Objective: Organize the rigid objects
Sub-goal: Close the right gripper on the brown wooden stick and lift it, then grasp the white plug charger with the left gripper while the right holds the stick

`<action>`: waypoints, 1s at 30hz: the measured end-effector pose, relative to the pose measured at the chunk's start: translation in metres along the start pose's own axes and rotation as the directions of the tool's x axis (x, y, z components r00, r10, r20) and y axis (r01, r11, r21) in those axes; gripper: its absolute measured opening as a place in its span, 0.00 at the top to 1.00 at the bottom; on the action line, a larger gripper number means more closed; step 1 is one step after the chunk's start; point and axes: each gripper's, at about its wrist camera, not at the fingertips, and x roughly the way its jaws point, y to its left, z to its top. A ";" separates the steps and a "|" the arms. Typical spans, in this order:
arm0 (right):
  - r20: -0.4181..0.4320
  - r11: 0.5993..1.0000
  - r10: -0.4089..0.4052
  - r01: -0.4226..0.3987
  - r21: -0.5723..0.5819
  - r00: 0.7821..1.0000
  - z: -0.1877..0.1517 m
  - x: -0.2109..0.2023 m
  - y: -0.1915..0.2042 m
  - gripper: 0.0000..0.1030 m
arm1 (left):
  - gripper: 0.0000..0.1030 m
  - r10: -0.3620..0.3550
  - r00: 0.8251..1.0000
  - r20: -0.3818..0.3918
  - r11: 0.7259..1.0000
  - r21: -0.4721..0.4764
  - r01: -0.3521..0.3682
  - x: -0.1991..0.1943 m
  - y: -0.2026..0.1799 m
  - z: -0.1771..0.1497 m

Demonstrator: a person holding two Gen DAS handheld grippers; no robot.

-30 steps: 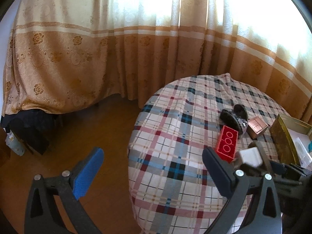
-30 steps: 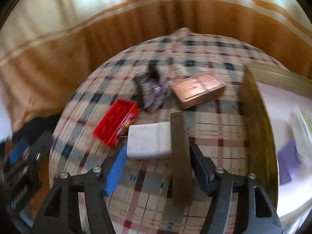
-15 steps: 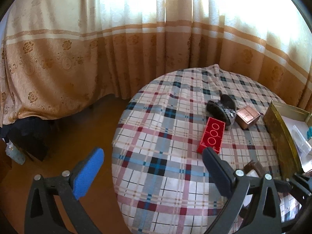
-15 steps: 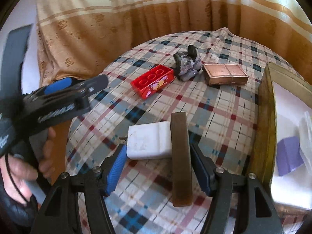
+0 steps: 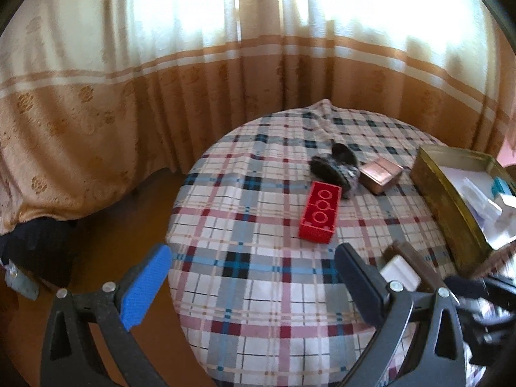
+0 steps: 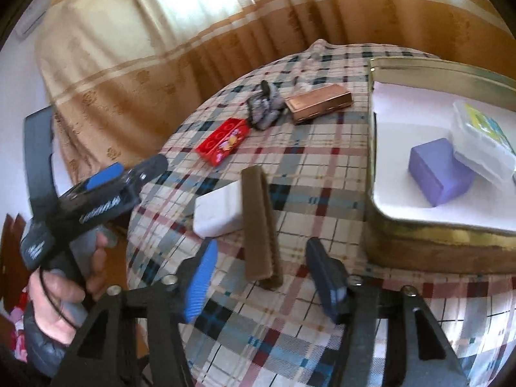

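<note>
Left gripper [image 5: 251,277]: I see its fingers spread wide with nothing between them, hovering over the near-left edge of the round table; in the right wrist view it shows at the left [image 6: 106,187], gripped by a hand [image 6: 61,290].
Right gripper [image 6: 261,277]: I see the fingers parted, with a gap on each side of the brown block; they do not press it.
Brown block [image 6: 261,222]: a long bar lying on the cloth between my right fingers, its far end touching the white block.
White block [image 6: 219,213]: flat on the cloth, against the left side of the brown block; in the left wrist view both sit just behind my right-hand finger [image 5: 400,271].
Gold tin [image 6: 419,242]: an open tray with brass-coloured walls on the right side of the table, lined in white.
Tin contents: a purple block [image 6: 438,174] on the white liner, touching a clear plastic case [image 6: 483,142] that holds something yellow and teal.
Red brick [image 5: 321,211]: studs up, mid-table, well apart from the tin.
Dark furry item [image 5: 335,164]: just beyond the red brick; I cannot tell what it is.
Copper box [image 5: 380,174]: closed, beside the furry item, between it and the tin.
Table [image 5: 258,290]: covered in plaid cloth, with tan curtains [image 5: 129,96] behind.
</note>
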 end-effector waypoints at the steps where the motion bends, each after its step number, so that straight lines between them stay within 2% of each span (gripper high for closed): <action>1: 0.003 1.000 -0.022 0.023 -0.009 1.000 0.003 0.003 0.002 0.47 | 0.01 -0.014 1.000 0.001 1.000 0.012 0.014 -0.001 -0.002 0.000; 3: 0.009 0.997 -0.073 0.073 -0.039 0.997 0.010 0.010 0.006 0.51 | 0.01 -0.043 0.999 0.003 0.998 0.041 0.043 -0.003 -0.005 0.000; 7: 0.004 0.971 -0.185 0.184 -0.150 0.983 0.011 0.019 0.021 0.51 | 0.01 -0.080 0.997 0.015 0.986 0.148 0.077 -0.011 -0.018 0.001; 9: -0.001 0.958 -0.210 0.206 -0.198 0.978 0.009 0.021 0.027 0.51 | 0.00 -0.092 0.996 0.021 0.976 0.199 0.086 -0.014 -0.026 0.000; 10: -0.002 0.958 -0.201 0.196 -0.209 0.980 0.007 0.019 0.027 0.52 | 0.00 -0.095 0.995 0.022 0.969 0.231 0.088 -0.016 -0.031 -0.001; 12: 0.002 0.958 -0.191 0.187 -0.217 0.982 0.005 0.017 0.026 0.75 | 0.00 -0.090 0.996 0.020 0.952 0.296 0.080 -0.018 -0.042 -0.005; 13: 0.005 0.957 -0.192 0.188 -0.220 0.981 0.004 0.016 0.025 0.83 | 0.00 -0.093 0.996 0.017 0.945 0.318 0.082 -0.018 -0.046 -0.006; 16: -0.004 0.973 -0.136 0.133 -0.189 0.991 -0.001 0.007 0.016 0.83 | 0.00 -0.142 0.990 -0.014 0.920 0.366 0.137 -0.019 -0.057 -0.010; 21: 0.001 0.994 -0.031 0.031 -0.102 1.000 -0.022 -0.016 -0.002 0.83 | 0.00 -0.189 0.980 -0.064 0.910 0.364 0.199 -0.012 -0.070 -0.011; 25: 0.023 1.000 0.013 -0.013 -0.025 1.000 -0.044 -0.040 -0.018 0.83 | 0.01 -0.174 0.980 -0.101 0.905 0.376 0.199 -0.001 -0.081 -0.014; 28: 0.051 0.999 0.011 -0.013 0.030 0.999 -0.054 -0.055 -0.030 0.83 | 0.01 -0.159 0.980 -0.118 0.907 0.374 0.192 0.007 -0.087 -0.015; 30: 0.059 0.999 0.010 -0.013 0.049 0.998 -0.058 -0.060 -0.036 0.83 | 0.12 -0.147 0.980 -0.134 0.909 0.374 0.187 0.013 -0.091 -0.017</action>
